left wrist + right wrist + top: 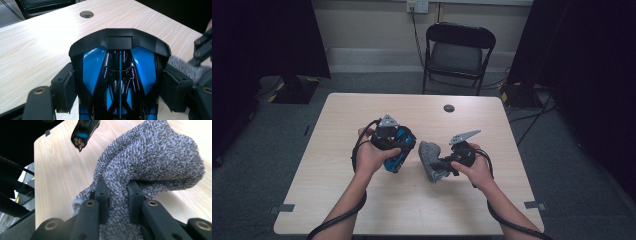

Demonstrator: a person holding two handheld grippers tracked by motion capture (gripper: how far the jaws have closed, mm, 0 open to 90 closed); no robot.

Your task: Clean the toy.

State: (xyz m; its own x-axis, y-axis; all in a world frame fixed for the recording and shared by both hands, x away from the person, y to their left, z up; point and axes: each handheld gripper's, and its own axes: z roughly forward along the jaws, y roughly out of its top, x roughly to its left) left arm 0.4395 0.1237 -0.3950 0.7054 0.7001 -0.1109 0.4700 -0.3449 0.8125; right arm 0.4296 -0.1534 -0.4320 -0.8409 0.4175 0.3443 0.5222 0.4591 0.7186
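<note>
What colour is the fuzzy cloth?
Speckled grey and white cloth, clearest in the right gripper view.

The bottom of the blue and black toy (119, 75) was cut off by the picture's edge. The grey cloth (150, 165) hid the table (57, 170) under it and ran off the top.
</note>
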